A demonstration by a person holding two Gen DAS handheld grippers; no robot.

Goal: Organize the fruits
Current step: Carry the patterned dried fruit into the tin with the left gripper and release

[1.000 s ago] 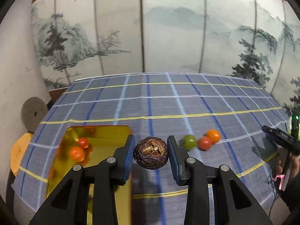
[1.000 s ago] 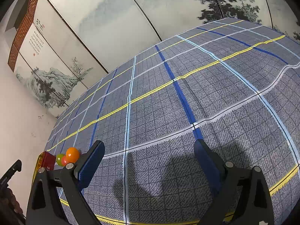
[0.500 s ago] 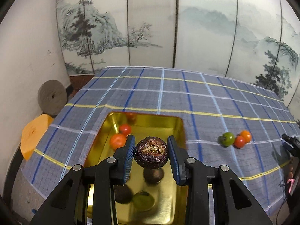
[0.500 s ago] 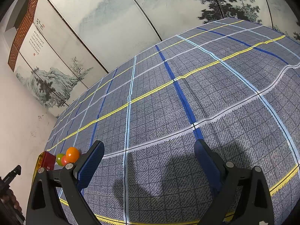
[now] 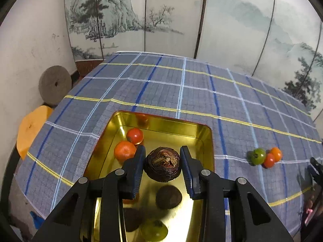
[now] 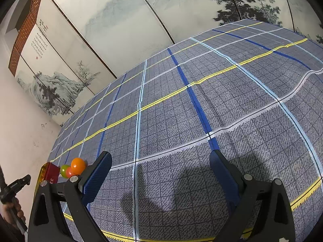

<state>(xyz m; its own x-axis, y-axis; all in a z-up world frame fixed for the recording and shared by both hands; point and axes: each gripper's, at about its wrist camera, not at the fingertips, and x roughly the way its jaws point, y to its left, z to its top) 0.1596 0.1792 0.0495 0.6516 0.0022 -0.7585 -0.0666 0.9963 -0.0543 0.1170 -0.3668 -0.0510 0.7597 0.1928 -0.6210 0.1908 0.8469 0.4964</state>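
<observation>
Left wrist view: the left gripper (image 5: 162, 164) sits low in the centre of the frame, its blue-padded fingers (image 5: 137, 169) clamped on a dark, wrinkled round fruit (image 5: 162, 166). The fruit hangs above the open gold tin (image 5: 201, 129), which fills the lower middle of the frame on a counter covered by a blue plaid cloth (image 5: 181, 92). Inside the tin, at its upper left, lie an orange fruit (image 5: 124, 150) and a red fruit (image 5: 134, 135), touching each other. The shiny floor below the gripper shows dark and greenish round shapes; whether these are fruits or reflections is hard to tell. At the right of the frame a green fruit (image 5: 257, 156), a small red fruit (image 5: 268, 160) and a small orange fruit (image 5: 276, 154) cluster together on the cloth, well apart from the tin.

Right wrist view: the right gripper (image 6: 160, 178) has its fingers wide apart with nothing between them, over bare cloth. The same three fruits appear at the lower left of the frame.

The step in hand looks like setting the dark fruit into the tin. To do it well, lower it close to a bare patch of the tin floor before loosening the fingers, so it neither drops nor rolls into the two fruits already there.
</observation>
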